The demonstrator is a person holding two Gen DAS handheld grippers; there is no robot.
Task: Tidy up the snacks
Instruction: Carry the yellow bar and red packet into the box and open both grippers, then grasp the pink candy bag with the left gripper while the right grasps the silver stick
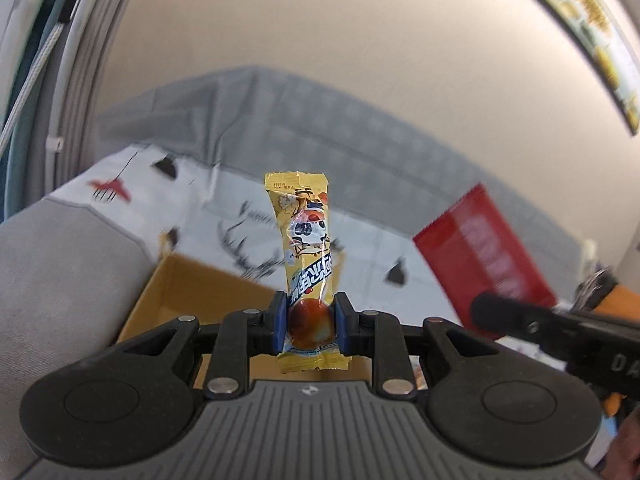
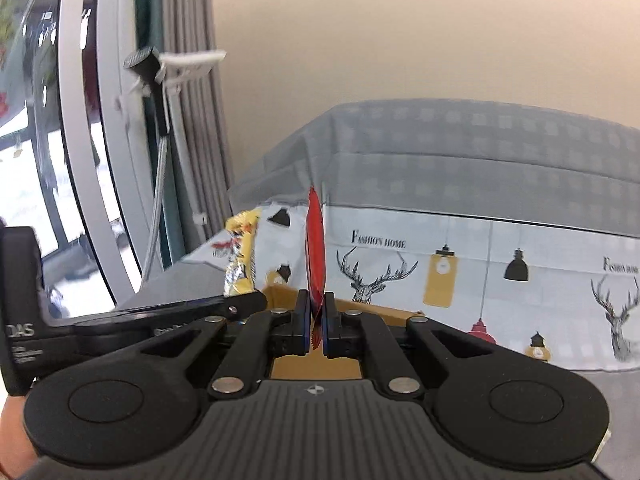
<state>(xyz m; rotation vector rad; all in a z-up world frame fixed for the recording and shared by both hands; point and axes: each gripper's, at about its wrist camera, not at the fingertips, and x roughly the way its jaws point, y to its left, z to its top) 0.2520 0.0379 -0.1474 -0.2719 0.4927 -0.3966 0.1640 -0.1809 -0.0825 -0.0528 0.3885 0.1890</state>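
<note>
Gripping snacks above the cardboard box (image 1: 188, 284) for drop-in: left gripper (image 1: 310, 322) clamps yellow snack packet (image 1: 306, 248); right gripper (image 2: 316, 320) clamps red sachet (image 2: 315, 248).

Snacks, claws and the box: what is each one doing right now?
Left claw: shut on the yellow snack.
Yellow snack: sealed, held upright in the air.
Right claw: shut on the red snack.
Red snack: held upright, edge-on to the right wrist camera.
Cardboard box: open on top; contents cannot be seen.
</note>
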